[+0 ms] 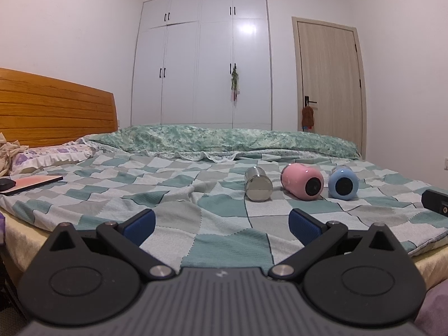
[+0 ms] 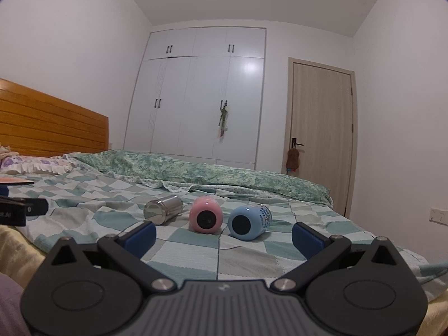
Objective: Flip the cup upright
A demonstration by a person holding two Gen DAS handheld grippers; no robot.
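Three cups lie on their sides in a row on the checkered bedspread (image 1: 218, 240), bases toward me: a steel cup (image 1: 258, 184), a pink cup (image 1: 302, 181) and a blue cup (image 1: 343, 182). In the right wrist view they show as the steel cup (image 2: 163, 209), the pink cup (image 2: 206, 215) and the blue cup (image 2: 249, 222). My left gripper (image 1: 221, 226) is open and empty, short of the cups and left of them. My right gripper (image 2: 224, 236) is open and empty, just short of the pink and blue cups.
A wooden headboard (image 1: 53, 109) and pillow (image 1: 50, 156) are at the left. A flat pink book (image 1: 33, 183) lies on the bed's left side. A folded green quilt (image 1: 224, 140) runs behind the cups. A white wardrobe (image 1: 201, 61) and door (image 1: 327, 78) stand beyond.
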